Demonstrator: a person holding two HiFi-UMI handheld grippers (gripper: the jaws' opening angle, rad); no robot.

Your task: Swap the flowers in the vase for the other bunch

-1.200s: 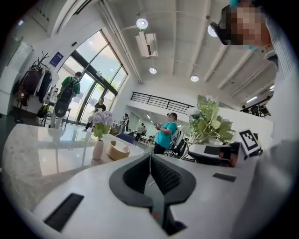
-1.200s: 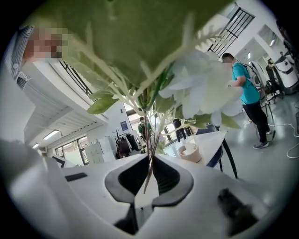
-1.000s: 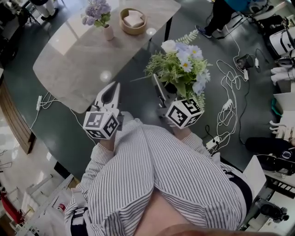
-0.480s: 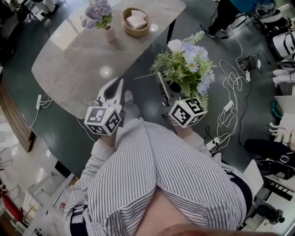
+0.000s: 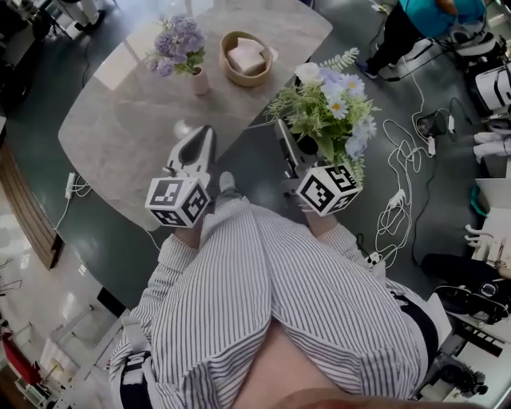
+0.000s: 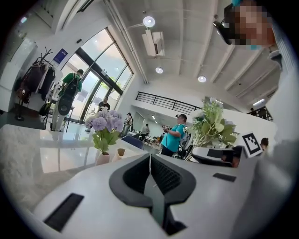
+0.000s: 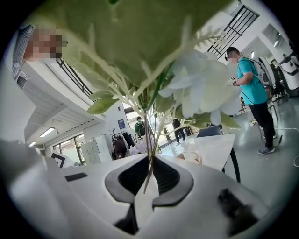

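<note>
A small pale vase (image 5: 200,81) with purple flowers (image 5: 180,48) stands on the grey table (image 5: 128,128); in the left gripper view the purple flowers (image 6: 105,127) rise ahead at the left. My right gripper (image 5: 285,144) is shut on the stems of a mixed bunch (image 5: 326,108) of white, blue and green flowers, held upright over the floor beside the table. Those stems (image 7: 150,158) run up between its jaws. My left gripper (image 5: 200,144) is shut and empty, at the table's near edge.
A round wooden bowl (image 5: 247,57) with a folded cloth sits on the table right of the vase. A person in a teal shirt (image 5: 415,24) stands at the far right. Cables (image 5: 399,176) and gear lie on the dark floor to the right.
Both grippers have moved forward towards the table, the right one carrying the mixed bunch. The left gripper now reaches the table's near edge.
</note>
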